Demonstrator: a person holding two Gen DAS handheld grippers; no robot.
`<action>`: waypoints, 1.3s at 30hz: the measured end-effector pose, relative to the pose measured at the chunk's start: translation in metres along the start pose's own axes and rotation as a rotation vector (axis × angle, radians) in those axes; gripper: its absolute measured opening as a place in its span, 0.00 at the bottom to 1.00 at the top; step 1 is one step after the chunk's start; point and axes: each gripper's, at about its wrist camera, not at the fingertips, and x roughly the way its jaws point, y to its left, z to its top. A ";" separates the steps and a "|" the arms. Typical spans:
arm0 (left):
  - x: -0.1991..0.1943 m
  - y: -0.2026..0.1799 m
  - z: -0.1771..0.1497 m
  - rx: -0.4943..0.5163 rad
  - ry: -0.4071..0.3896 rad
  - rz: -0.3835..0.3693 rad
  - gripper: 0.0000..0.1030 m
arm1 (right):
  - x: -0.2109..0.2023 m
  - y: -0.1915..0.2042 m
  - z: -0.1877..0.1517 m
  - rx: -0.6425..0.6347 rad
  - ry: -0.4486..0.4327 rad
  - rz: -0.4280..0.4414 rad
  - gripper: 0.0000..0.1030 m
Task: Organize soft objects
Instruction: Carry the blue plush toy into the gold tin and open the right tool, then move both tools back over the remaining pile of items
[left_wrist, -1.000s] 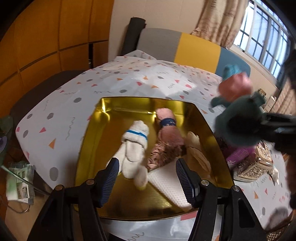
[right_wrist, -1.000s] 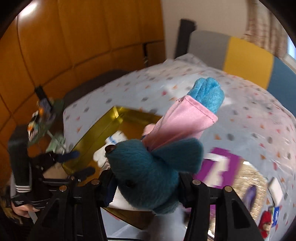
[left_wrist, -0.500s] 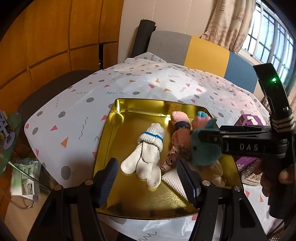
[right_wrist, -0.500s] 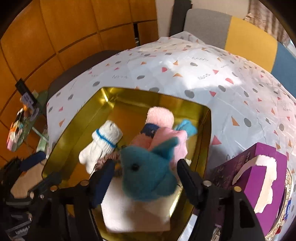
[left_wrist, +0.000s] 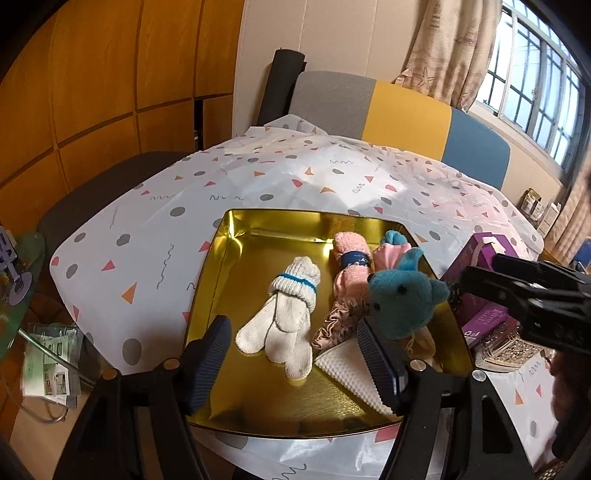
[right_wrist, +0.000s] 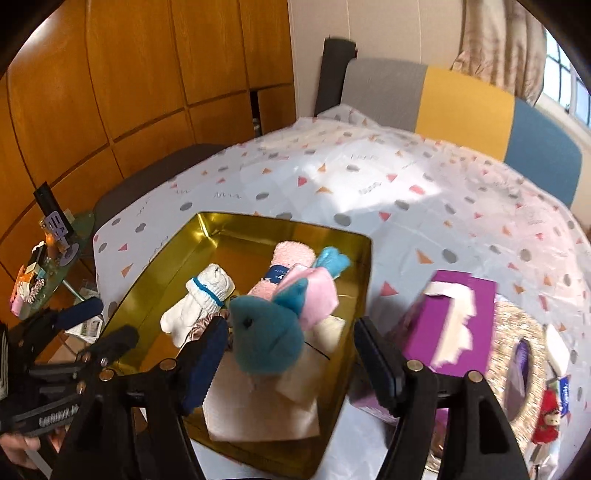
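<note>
Right wrist view puts the teal plush toy (right_wrist: 267, 341) between your right gripper (right_wrist: 288, 360) jaws, which have just been opening and stand clear of it. It rests inside the gold tray (right_wrist: 155, 288), long axis pointing away; fuzzy teal head, pink body.

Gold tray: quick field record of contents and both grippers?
tray: on the patterned tablecloth
white gloves: lying in tray
pink socks: right of gloves
teal plush toy: in tray, between the right gripper's open fingers, no pad on it
right gripper: open, jaws have just been opening
left gripper: open, empty
tissue box: outside tray
</note>
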 end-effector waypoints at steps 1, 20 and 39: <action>-0.001 -0.002 0.000 0.009 -0.004 0.001 0.69 | -0.009 -0.001 -0.004 -0.005 -0.023 -0.008 0.69; -0.015 -0.046 -0.006 0.143 -0.019 -0.055 0.69 | -0.097 -0.100 -0.064 0.162 -0.144 -0.205 0.69; -0.023 -0.110 -0.014 0.301 -0.012 -0.128 0.71 | -0.151 -0.323 -0.183 0.865 -0.178 -0.611 0.69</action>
